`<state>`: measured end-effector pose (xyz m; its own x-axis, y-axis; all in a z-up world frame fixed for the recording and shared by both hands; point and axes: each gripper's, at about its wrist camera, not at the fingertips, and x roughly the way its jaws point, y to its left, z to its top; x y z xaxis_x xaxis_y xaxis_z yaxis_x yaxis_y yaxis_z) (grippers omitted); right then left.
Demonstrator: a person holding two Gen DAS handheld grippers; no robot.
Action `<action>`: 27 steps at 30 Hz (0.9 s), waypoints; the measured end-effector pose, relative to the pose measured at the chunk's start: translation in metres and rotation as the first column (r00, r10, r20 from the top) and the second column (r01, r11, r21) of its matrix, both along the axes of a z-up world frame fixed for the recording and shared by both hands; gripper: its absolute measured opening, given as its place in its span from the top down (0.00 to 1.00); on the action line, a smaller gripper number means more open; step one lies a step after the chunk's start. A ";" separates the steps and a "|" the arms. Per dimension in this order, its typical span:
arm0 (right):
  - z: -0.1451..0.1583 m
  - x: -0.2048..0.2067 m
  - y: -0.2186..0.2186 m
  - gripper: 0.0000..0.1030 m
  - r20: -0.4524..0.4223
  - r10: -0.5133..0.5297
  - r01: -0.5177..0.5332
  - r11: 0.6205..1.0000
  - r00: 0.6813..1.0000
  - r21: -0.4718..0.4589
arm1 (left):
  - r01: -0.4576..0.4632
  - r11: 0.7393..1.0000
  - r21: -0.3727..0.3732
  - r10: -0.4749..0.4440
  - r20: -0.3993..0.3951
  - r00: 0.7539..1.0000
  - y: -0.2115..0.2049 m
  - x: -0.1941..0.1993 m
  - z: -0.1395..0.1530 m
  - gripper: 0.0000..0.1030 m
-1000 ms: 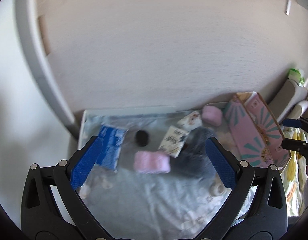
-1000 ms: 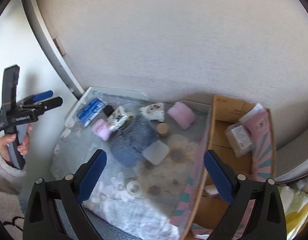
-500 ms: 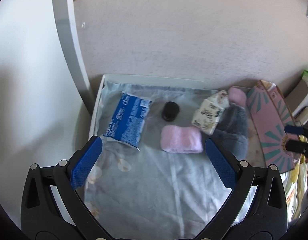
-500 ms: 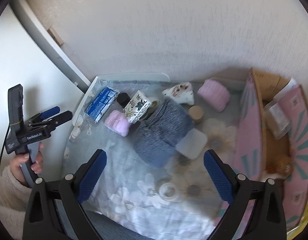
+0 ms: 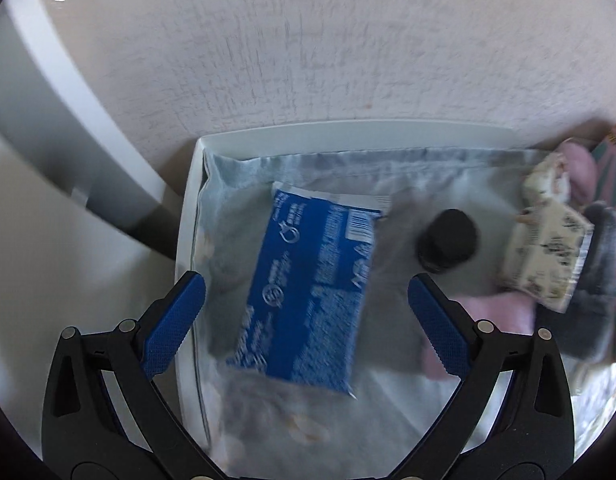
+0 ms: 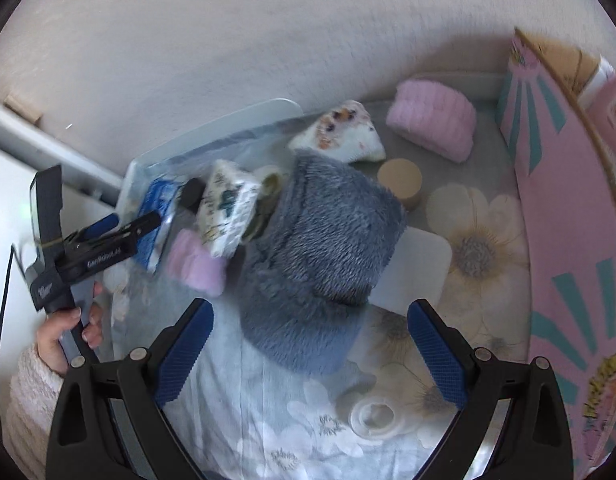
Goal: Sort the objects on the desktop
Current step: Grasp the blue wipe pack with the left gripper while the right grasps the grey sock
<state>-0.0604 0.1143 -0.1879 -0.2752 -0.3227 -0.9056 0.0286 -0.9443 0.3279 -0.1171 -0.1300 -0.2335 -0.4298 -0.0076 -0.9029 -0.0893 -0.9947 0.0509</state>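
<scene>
The blue packet is what the left hand-held gripper looks lined up on. It's lying flat on the cloth-covered counter, close to the counter's left edge, and in the left wrist view it's framed right between the two blue pads, which are spread wide apart with nothing held. So the packet is straight ahead of and below that gripper, not off to a side.

The packet's long axis runs roughly front to back, leaning a bit to the right at the far end. That puts the short width across the opening, so the narrow way could probably be closed on without much twisting of the wrist.

The right hand-held gripper is also wide open and empty, and it's parked over the fuzzy blue-grey bundle in the middle of the counter, well away from the packet. So the left side is clearly the nearer one here.

One thing to watch: the black cap is just beside the packet, near the right pad, and could get bumped.
</scene>
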 end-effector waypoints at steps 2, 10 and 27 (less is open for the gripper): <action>-0.005 -0.005 0.002 0.06 0.002 -0.032 0.032 0.999 0.999 -0.003 | -0.004 1.000 -0.011 0.005 0.012 1.000 -0.002 -0.005 -0.007 0.02; -0.015 -0.023 0.004 0.14 0.011 -0.098 0.098 0.993 0.995 -0.061 | 0.046 0.995 -0.085 -0.046 0.000 0.999 0.011 -0.007 -0.015 0.04; -0.020 -0.012 0.016 0.76 0.040 -0.121 0.124 0.986 0.992 -0.113 | 0.038 0.999 0.003 -0.038 0.022 0.999 0.014 0.009 -0.009 0.44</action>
